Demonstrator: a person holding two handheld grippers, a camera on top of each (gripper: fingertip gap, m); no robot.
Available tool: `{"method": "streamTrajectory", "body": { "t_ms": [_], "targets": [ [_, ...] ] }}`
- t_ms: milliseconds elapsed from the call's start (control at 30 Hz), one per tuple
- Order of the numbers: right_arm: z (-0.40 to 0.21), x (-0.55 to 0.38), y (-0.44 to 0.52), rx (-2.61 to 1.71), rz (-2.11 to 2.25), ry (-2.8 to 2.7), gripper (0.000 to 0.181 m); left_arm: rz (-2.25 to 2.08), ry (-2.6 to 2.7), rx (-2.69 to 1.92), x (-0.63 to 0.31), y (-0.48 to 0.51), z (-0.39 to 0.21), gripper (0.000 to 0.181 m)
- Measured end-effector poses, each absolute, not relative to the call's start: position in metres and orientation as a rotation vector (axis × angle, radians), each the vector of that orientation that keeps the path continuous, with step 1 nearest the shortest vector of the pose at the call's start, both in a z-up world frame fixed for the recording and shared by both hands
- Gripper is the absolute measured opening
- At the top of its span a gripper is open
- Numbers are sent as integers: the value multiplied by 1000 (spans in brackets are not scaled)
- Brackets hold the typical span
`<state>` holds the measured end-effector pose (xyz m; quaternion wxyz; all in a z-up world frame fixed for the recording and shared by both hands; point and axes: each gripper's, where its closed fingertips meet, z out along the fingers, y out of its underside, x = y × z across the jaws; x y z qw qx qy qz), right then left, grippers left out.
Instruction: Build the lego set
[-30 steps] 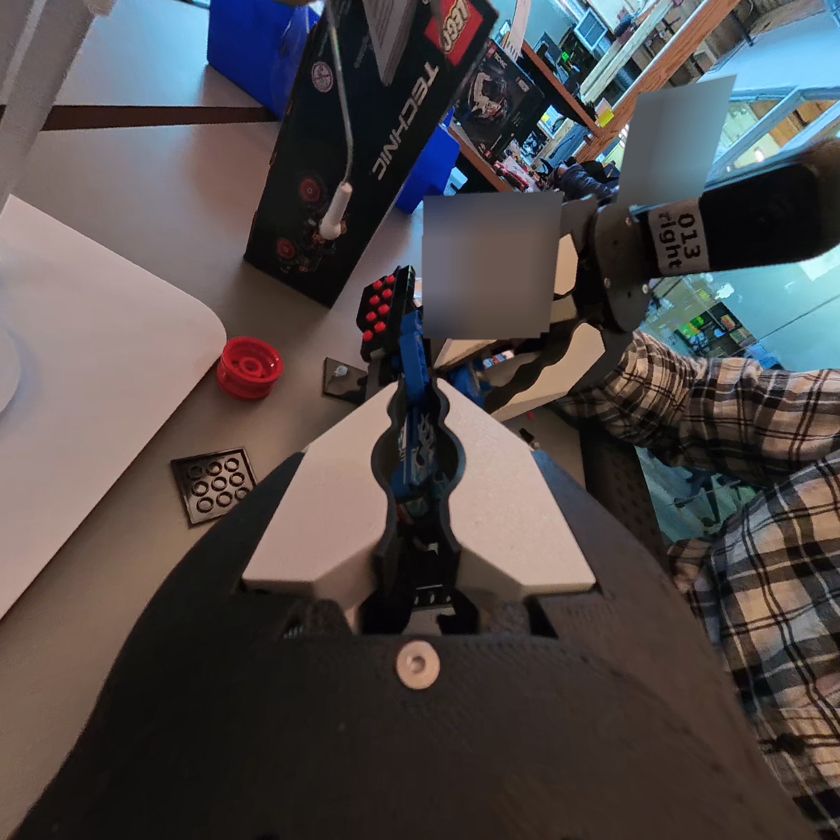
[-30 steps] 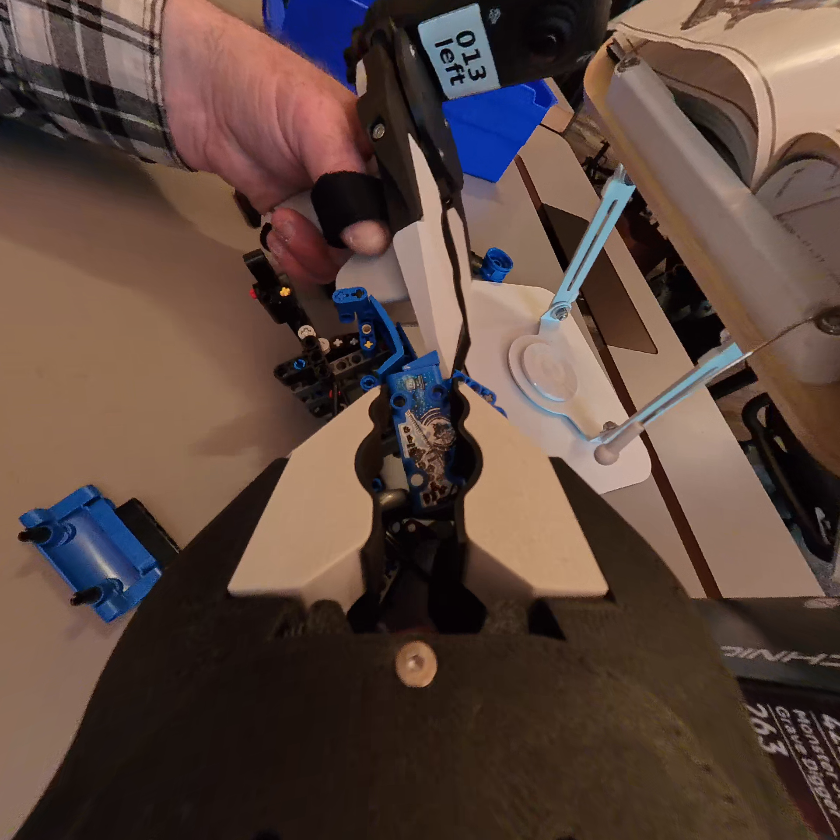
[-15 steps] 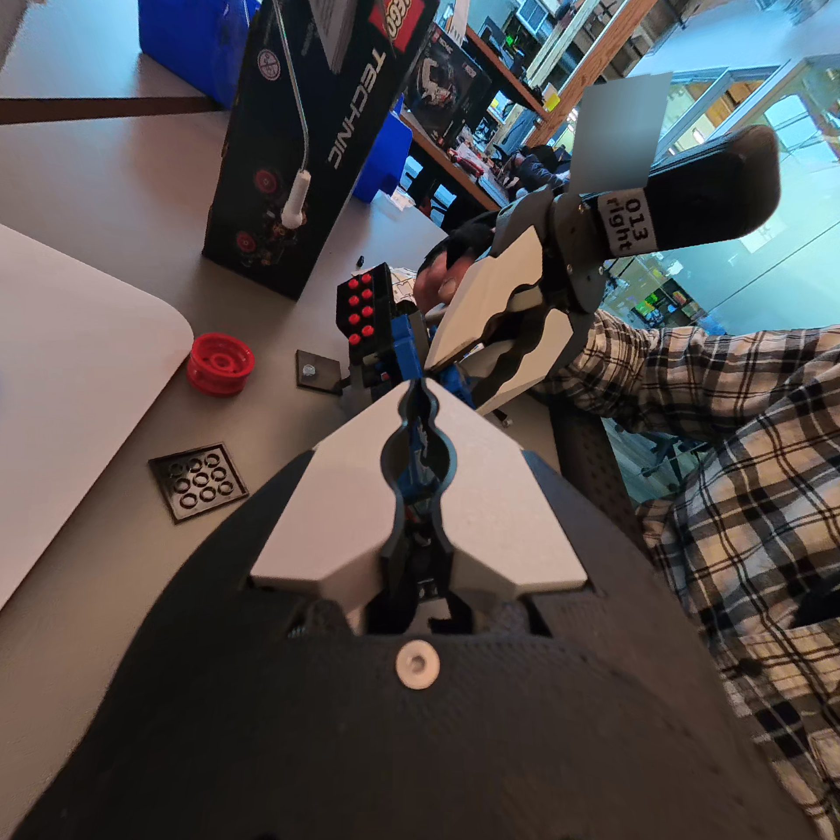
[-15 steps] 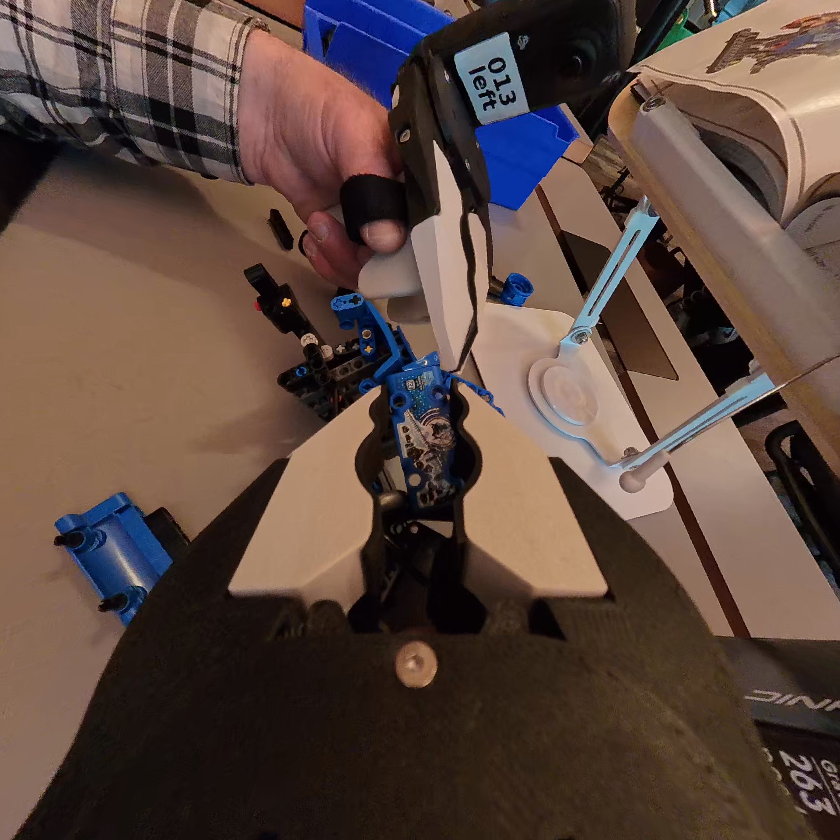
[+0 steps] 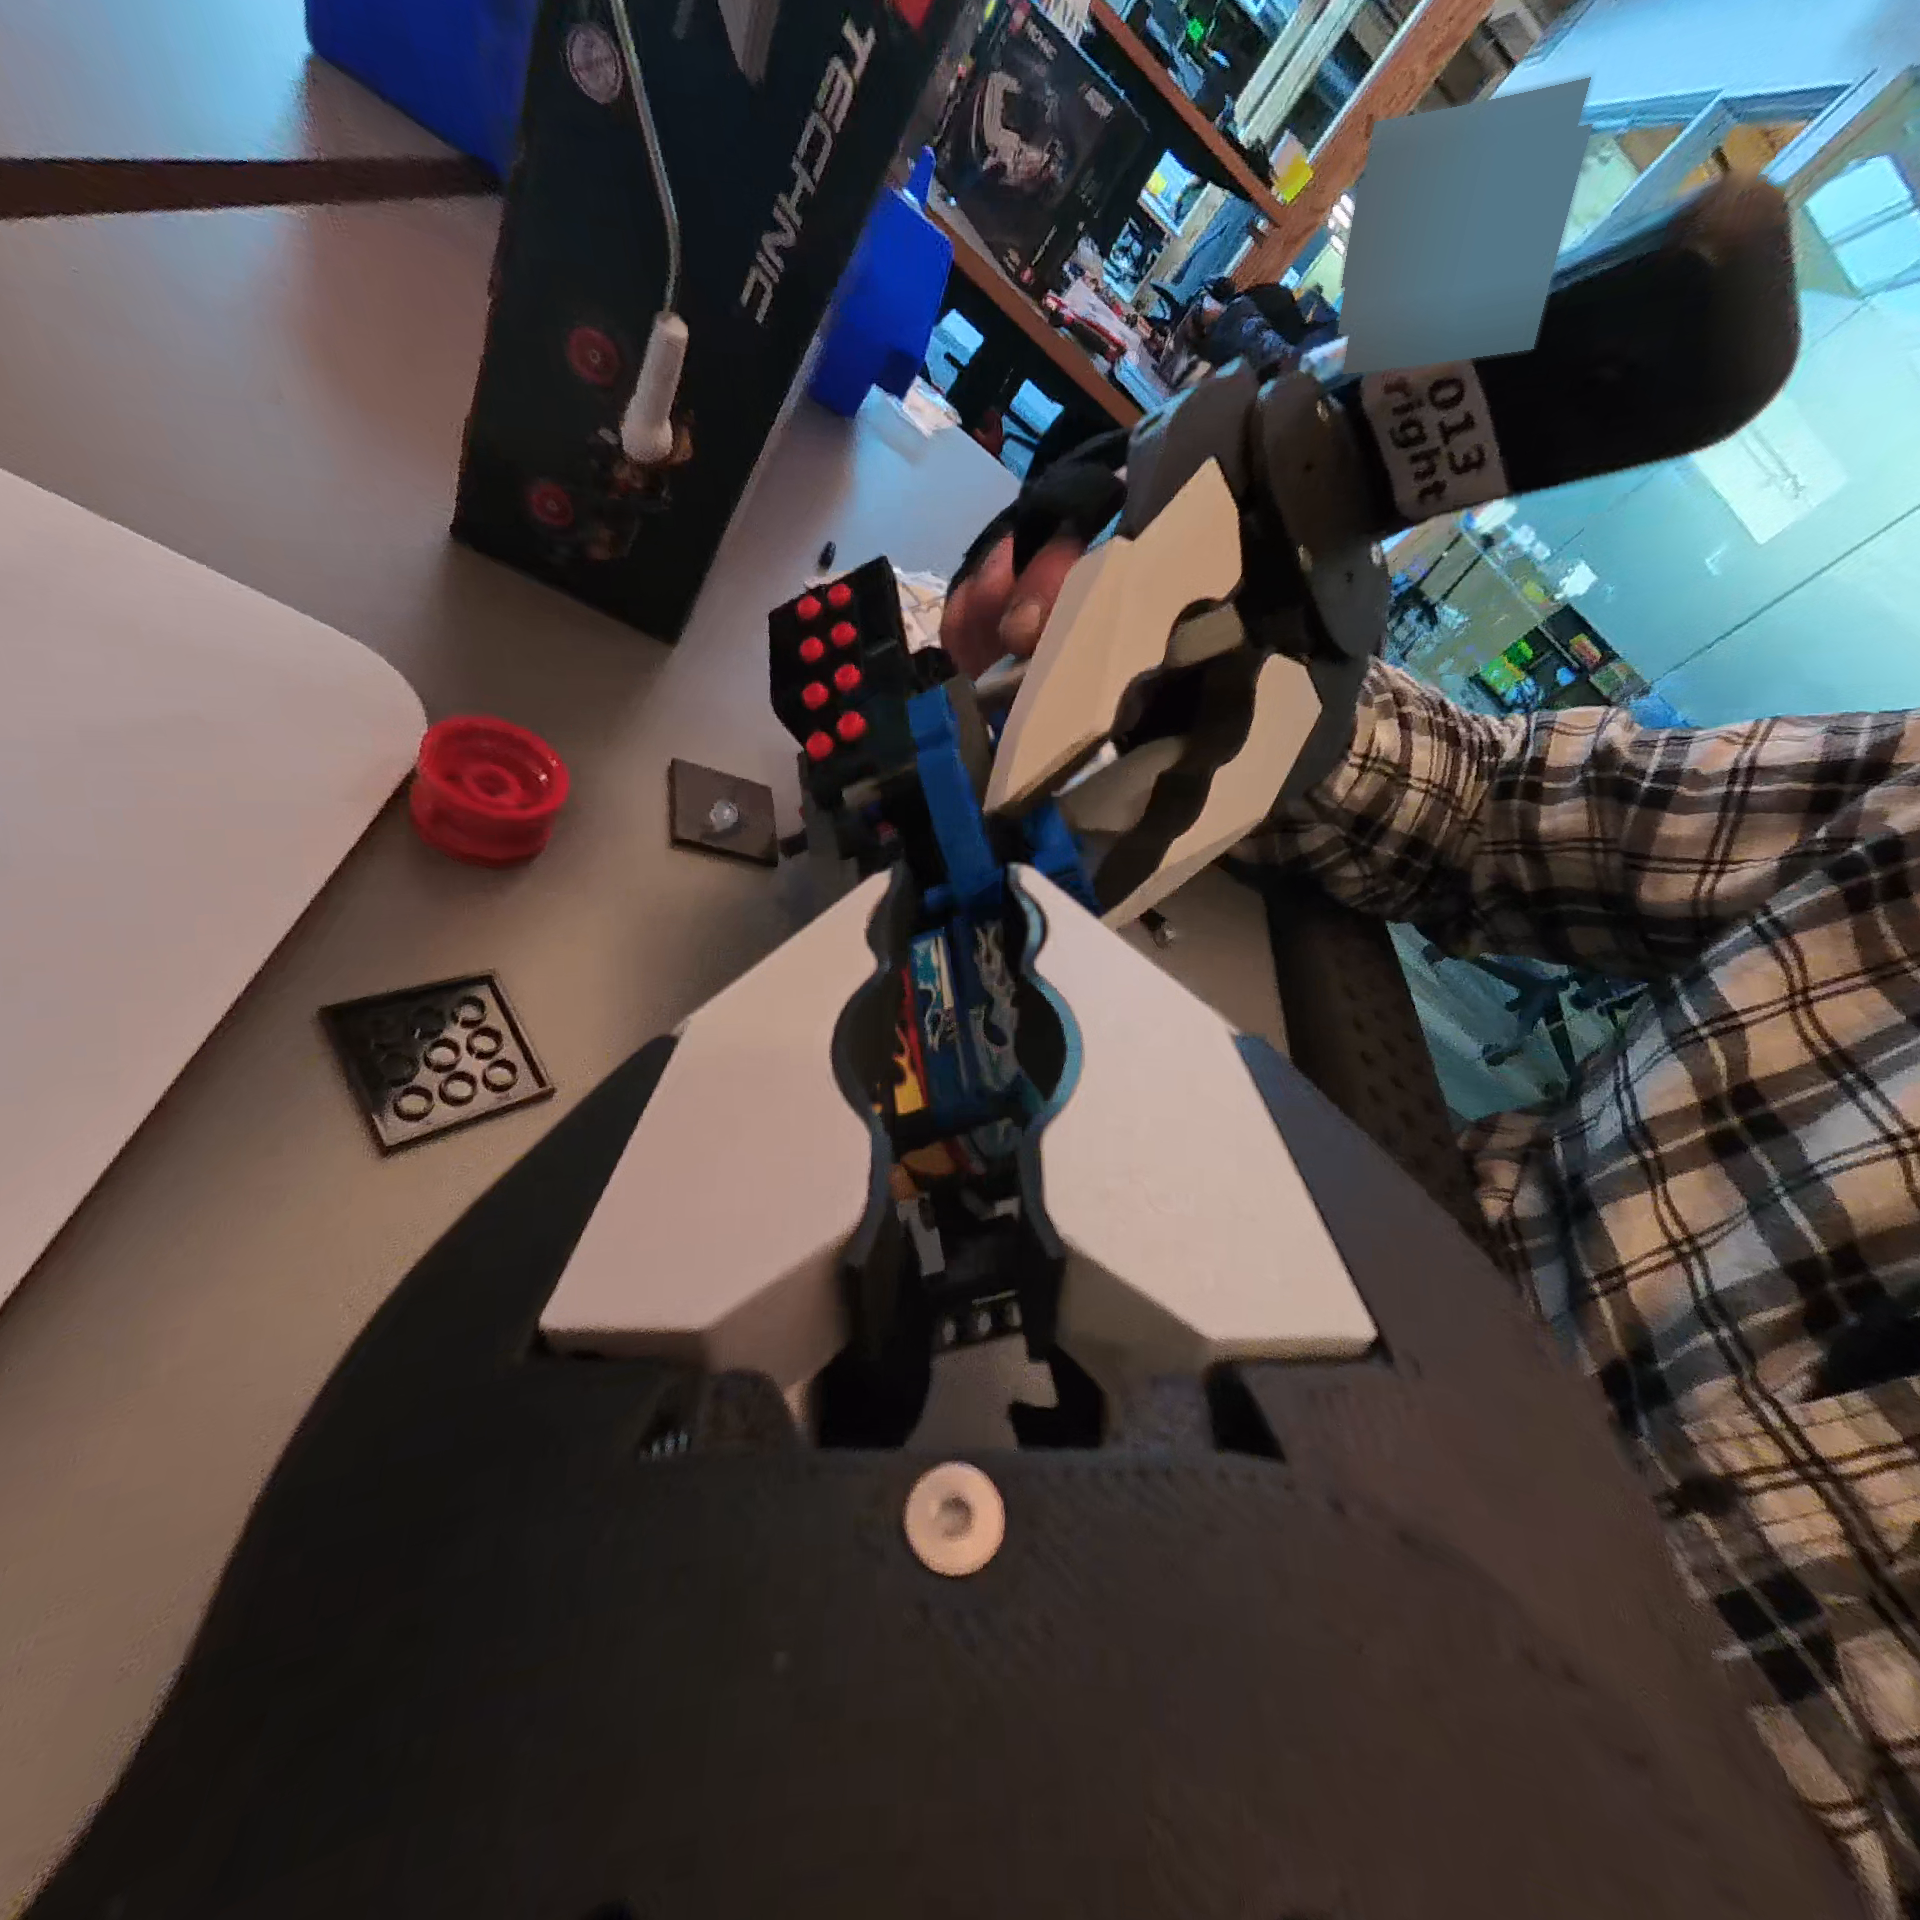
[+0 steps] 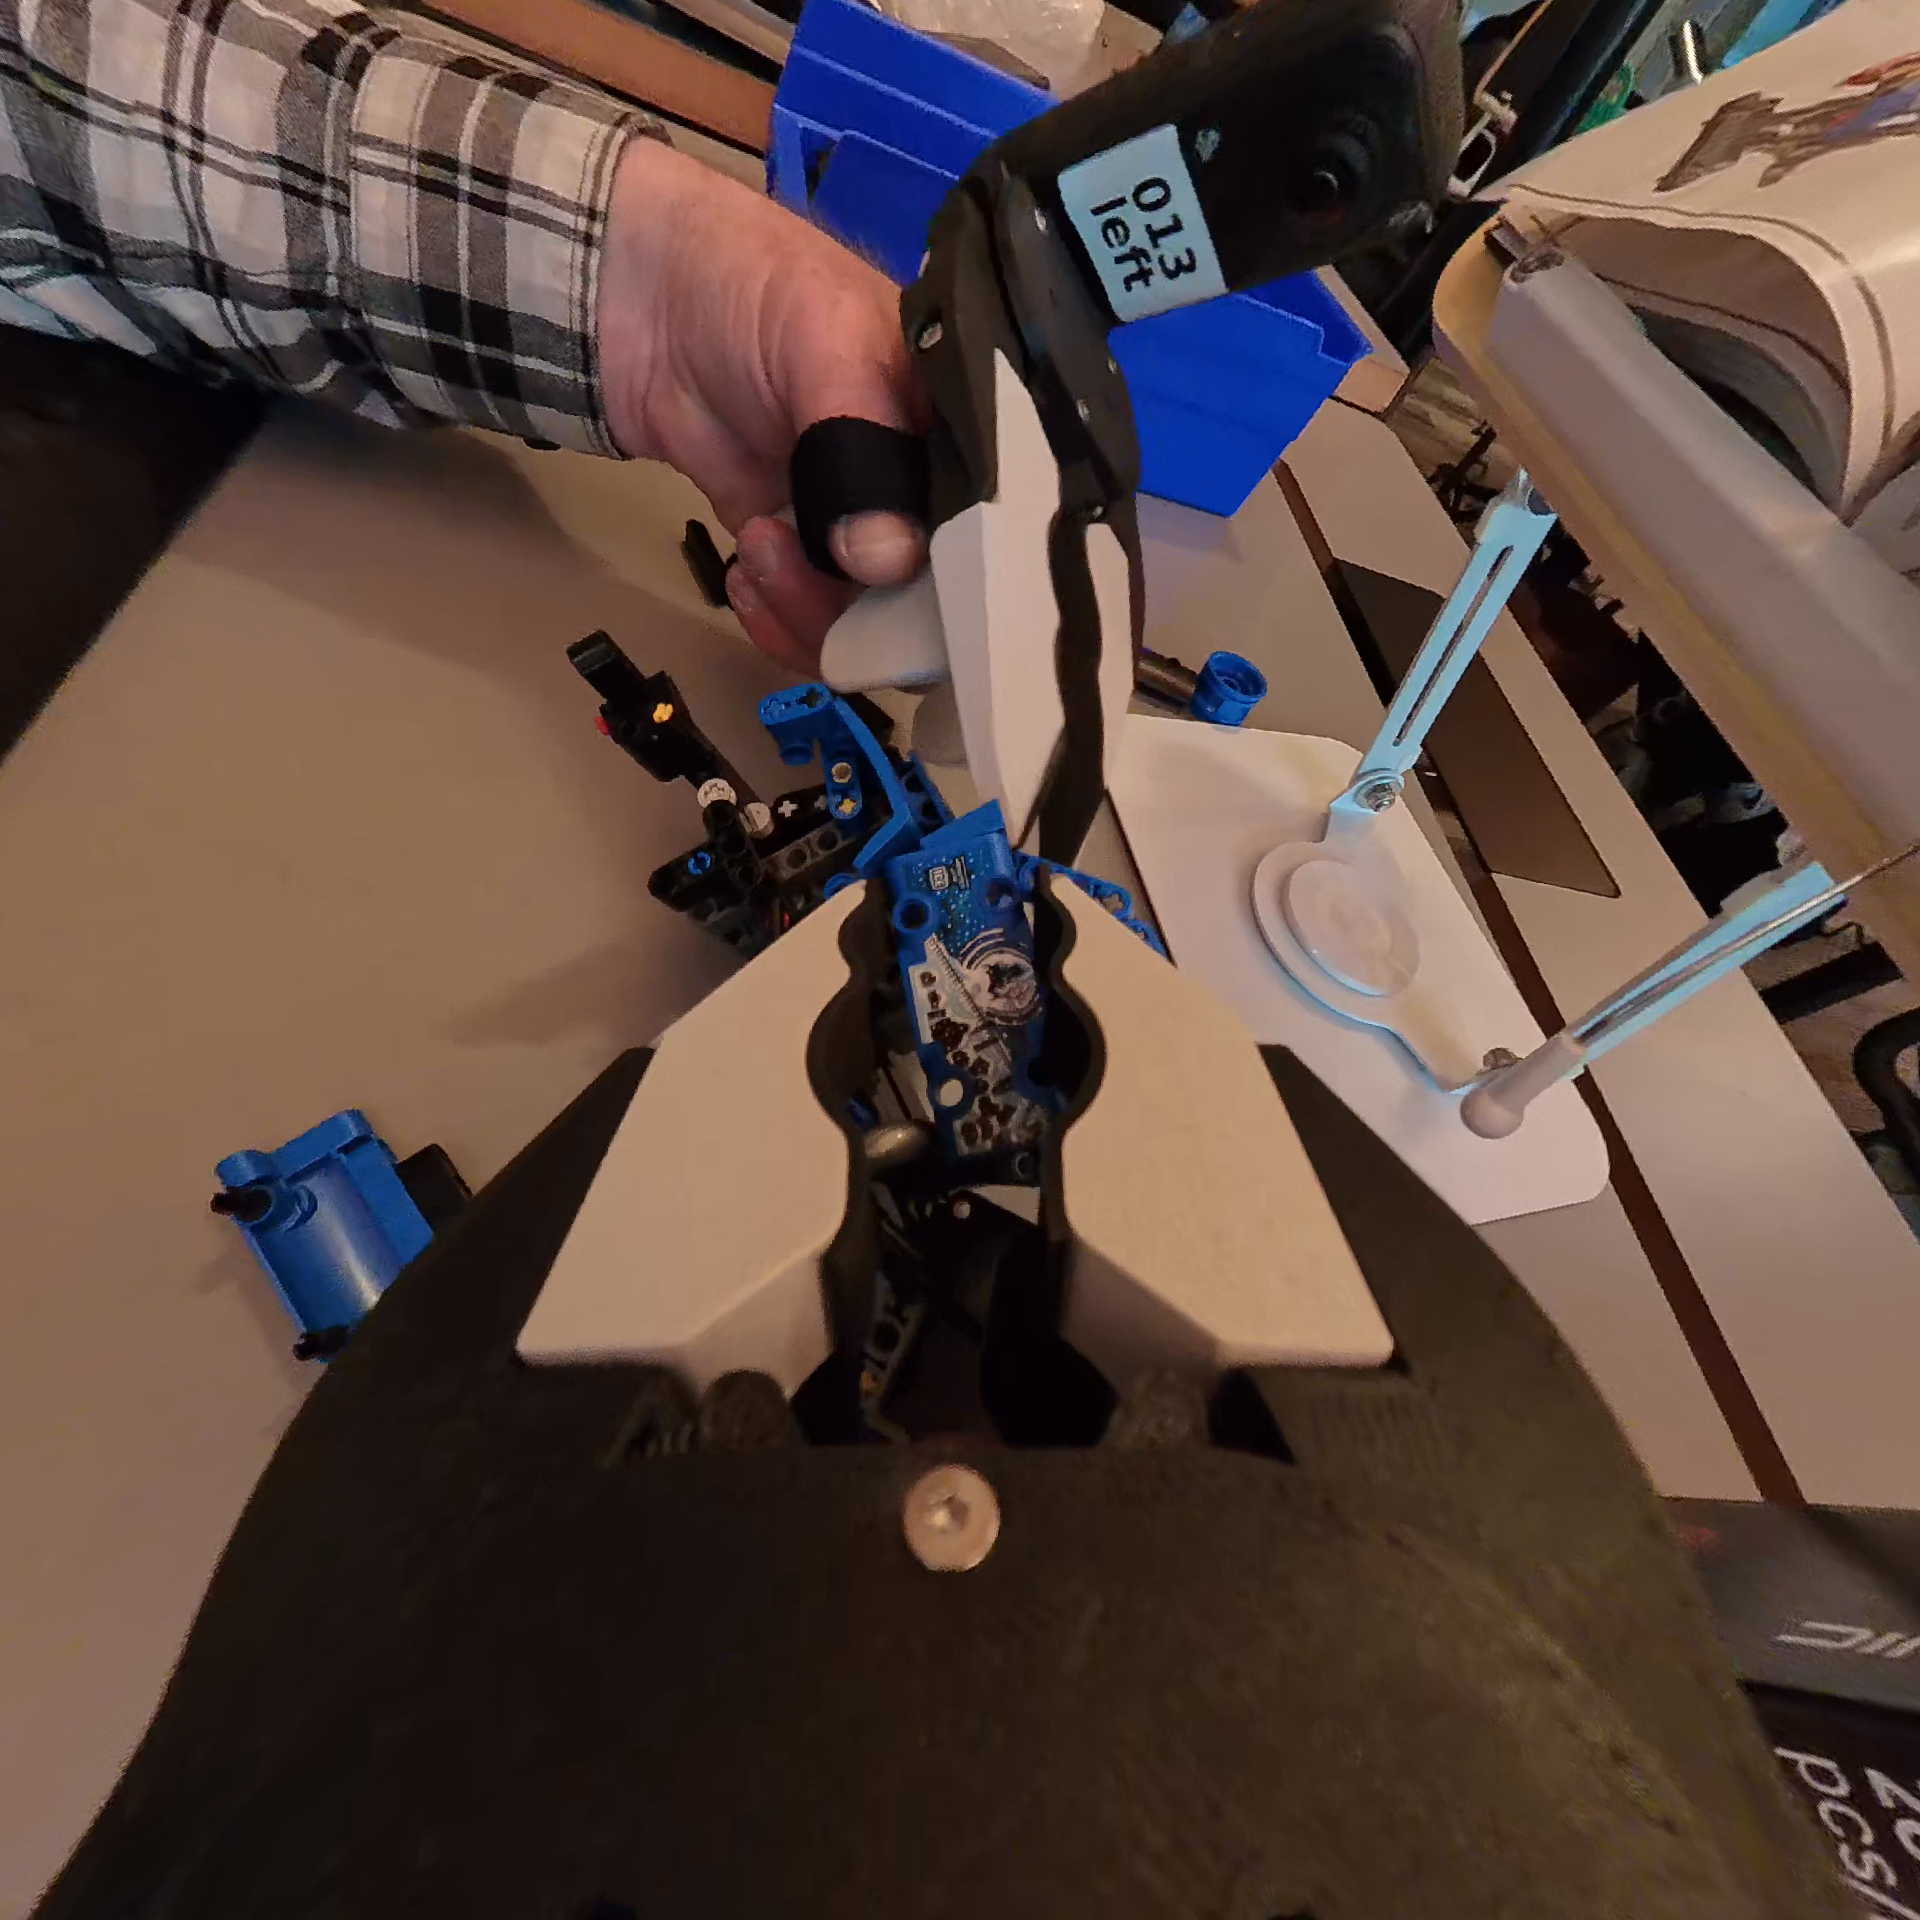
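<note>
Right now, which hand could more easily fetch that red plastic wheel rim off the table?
Probably the left. The red plastic wheel rim lies just left of the left tongs, while the right tongs sit beyond the blue-and-black lego model. The left would first have to release it.

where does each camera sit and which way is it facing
Left wrist view: sits on the left gripper, looking along its fingers at the blue lego assembly it is shut on; beyond lie a red wheel hub and black plate, with the right gripper and a plaid sleeve.
Right wrist view: sits on the right gripper, shut on the same assembly, facing the left gripper, the person's hand and a blue bin.
Shared: the assembly and both grippers, viewed from opposite sides.
</note>
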<state>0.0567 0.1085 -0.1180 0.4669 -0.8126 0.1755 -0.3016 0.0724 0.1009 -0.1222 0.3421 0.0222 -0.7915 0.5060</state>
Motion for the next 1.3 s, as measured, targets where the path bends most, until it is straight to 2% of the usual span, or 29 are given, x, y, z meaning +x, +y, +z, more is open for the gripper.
{"method": "streamTrajectory", "body": {
  "t_ms": [167,567,767,1067,1167,1233,1300],
  "targets": [
    [-120,57,106,-1992,-733,438,26,1309,-2048,35,66,100,-124,8],
    [-120,46,95,-1991,-769,429,31,1344,-2055,25,63,93,-124,7],
    [-116,46,87,-1939,-763,432,23,1348,-2057,38,63,88,-125,7],
    [-117,48,86,-1885,-745,444,24,1333,-2048,66,62,84,-126,7],
    [-117,48,87,-1880,-740,451,24,1335,-2081,55,64,86,-125,10],
    [-117,49,87,-1878,-740,455,24,1349,-2079,35,67,95,-120,22],
    [-116,49,87,-1878,-741,456,24,1393,-2077,-1,66,102,-109,25]
  ]
}}
